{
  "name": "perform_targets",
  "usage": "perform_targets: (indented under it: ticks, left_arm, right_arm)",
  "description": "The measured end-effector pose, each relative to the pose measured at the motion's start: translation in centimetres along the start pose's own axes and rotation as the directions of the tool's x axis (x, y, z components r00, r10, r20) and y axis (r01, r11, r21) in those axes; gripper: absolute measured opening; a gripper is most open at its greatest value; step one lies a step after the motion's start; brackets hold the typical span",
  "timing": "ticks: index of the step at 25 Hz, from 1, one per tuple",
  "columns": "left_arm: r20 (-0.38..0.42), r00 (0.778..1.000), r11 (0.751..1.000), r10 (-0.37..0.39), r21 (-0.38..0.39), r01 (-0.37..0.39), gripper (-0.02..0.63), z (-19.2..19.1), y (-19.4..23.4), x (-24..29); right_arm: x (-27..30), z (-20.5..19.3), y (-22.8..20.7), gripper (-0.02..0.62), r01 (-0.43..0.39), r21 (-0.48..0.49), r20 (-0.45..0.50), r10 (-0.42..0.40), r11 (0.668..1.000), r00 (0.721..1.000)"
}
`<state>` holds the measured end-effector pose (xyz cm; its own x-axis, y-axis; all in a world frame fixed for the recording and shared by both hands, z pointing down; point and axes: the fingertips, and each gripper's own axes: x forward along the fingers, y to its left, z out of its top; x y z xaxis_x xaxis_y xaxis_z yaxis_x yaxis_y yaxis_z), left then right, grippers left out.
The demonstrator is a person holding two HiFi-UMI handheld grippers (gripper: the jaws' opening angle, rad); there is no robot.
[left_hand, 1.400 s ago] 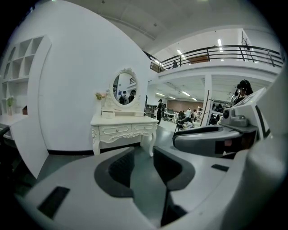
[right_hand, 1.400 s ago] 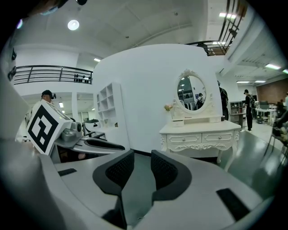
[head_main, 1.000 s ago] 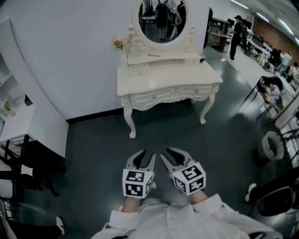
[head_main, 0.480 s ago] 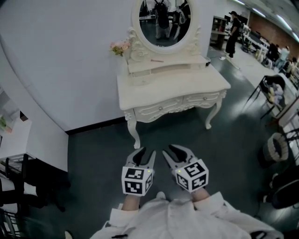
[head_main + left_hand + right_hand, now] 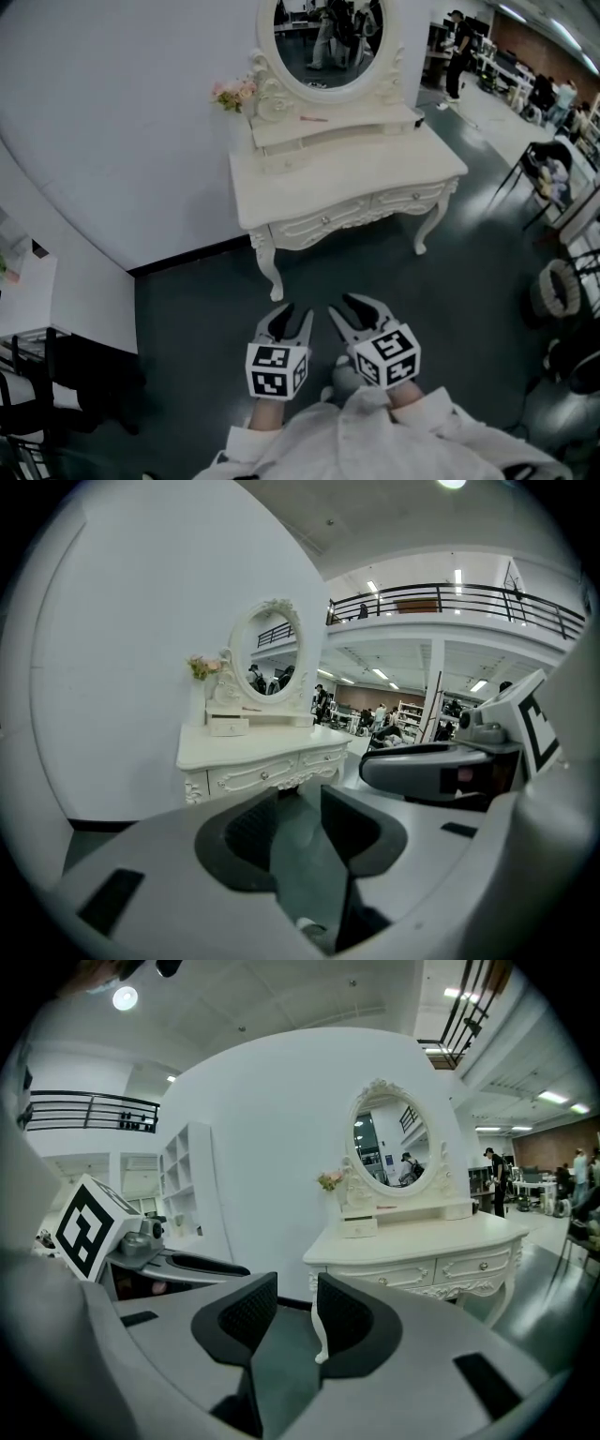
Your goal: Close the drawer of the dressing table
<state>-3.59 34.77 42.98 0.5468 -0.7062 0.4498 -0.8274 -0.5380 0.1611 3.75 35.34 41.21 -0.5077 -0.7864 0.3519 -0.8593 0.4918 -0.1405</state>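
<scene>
While the person stands back from the table (image 5: 347, 173), both grippers are held side by side, low and close to the body, aimed toward it and well apart from it. The left gripper (image 5: 295, 311) has its jaws partly apart with a narrow gap; in its own view (image 5: 300, 803) only the dark floor (image 5: 187, 309) shows between the pads, so it holds and touches nothing. The right gripper (image 5: 342, 307) sits just beside it. Its jaws have just been opening and now stand at a similar, middling width; its own view (image 5: 295, 1288) shows nothing between them, with bare floor and one far table leg seen through the gap.

Against the white wall (image 5: 122, 122), the table carries a raised shelf (image 5: 375, 120) under an oval mirror (image 5: 323, 37). At the shelf's left end a small drawer (image 5: 281, 147) stands out past the shelf's front edge, near pink flowers (image 5: 234, 91). Neither gripper is near it.
</scene>
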Motion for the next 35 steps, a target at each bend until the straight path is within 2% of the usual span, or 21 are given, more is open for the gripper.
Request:
perform_targets:
  ticks: [8, 13, 20, 30, 35]
  left_arm:
    - [0.011, 1.0, 0.999, 0.029, -0.034, -0.028, 0.123, 0.8, 2.3, 1.2]
    - [0.025, 0.999, 0.998, 0.048, -0.052, -0.046, 0.123, 2.0, 4.6, 2.6]
    - [0.023, 0.998, 0.997, 0.063, -0.055, -0.062, 0.123, 4.6, 7.6, 6.8]
    - [0.021, 0.998, 0.997, 0.062, -0.042, -0.061, 0.123, 10.9, 11.3, 15.1]
    - [0.039, 0.995, 0.995, 0.089, -0.039, -0.087, 0.123, 13.9, 13.3, 18.3]
  right_arm:
    - [2.6, 0.6, -0.4, 0.117, -0.023, -0.003, -0.023, 0.023, 1.0, 0.999]
    - [6.1, 1.2, -1.4, 0.117, -0.068, -0.01, -0.025, 0.068, 0.998, 0.997]
    - [10.6, 3.7, -3.9, 0.117, -0.126, -0.017, -0.03, 0.125, 0.992, 0.992]
    - [18.1, 9.5, -10.1, 0.117, -0.134, -0.043, -0.011, 0.134, 0.99, 0.991]
    - [21.4, 11.7, -12.2, 0.117, -0.169, -0.059, -0.01, 0.168, 0.984, 0.986]
